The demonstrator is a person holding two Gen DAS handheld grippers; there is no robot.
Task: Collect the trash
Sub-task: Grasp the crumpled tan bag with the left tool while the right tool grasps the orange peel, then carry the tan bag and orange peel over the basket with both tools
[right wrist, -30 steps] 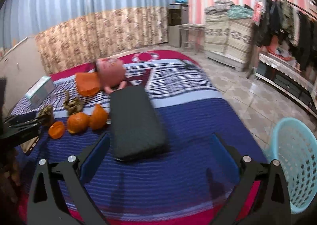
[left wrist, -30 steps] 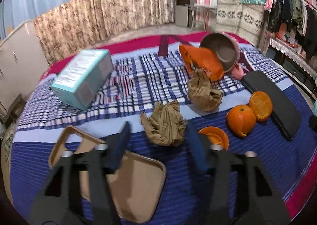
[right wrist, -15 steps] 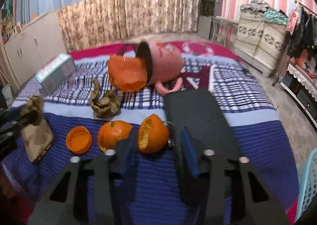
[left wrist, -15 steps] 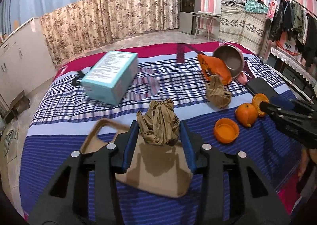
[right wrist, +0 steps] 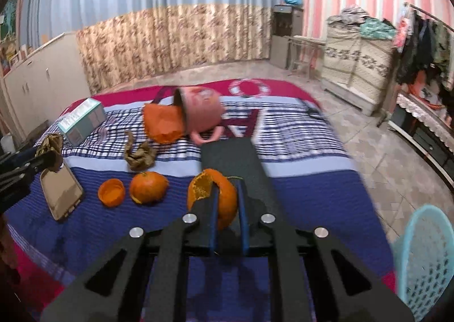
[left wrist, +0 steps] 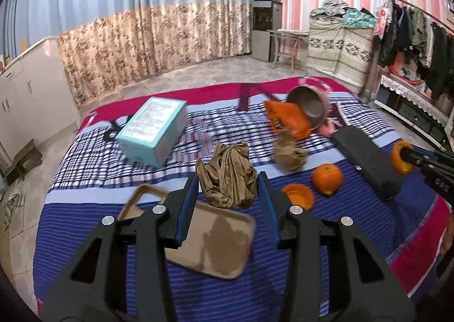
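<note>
Between the left gripper's (left wrist: 227, 188) blue pads, a crumpled brown bag (left wrist: 227, 177) is clamped above the tan tray (left wrist: 210, 237). Right gripper (right wrist: 227, 203) closing on orange peel (right wrist: 221, 194), over the bed (right wrist: 298, 188); blue basket (right wrist: 425, 259) on the floor beside it.

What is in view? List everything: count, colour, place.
paper wad: 1, brown, in left tongs
second wad: 1, brown, on blanket beside bag
peel: 1, orange, between right tongs
peel cup: 1, orange, on blanket
orange: 1, orange, beside peel cup
bag: 1, orange, at mug's mouth
mug: 1, pink, on its side
box: 1, teal, far left
tray: 1, tan, near edge
case: 1, black, right
basket: 1, light blue, floor
blanket: 1, blue striped, bed
left tongs: 1, black, shut
right tongs: 1, black, closing on peel
</note>
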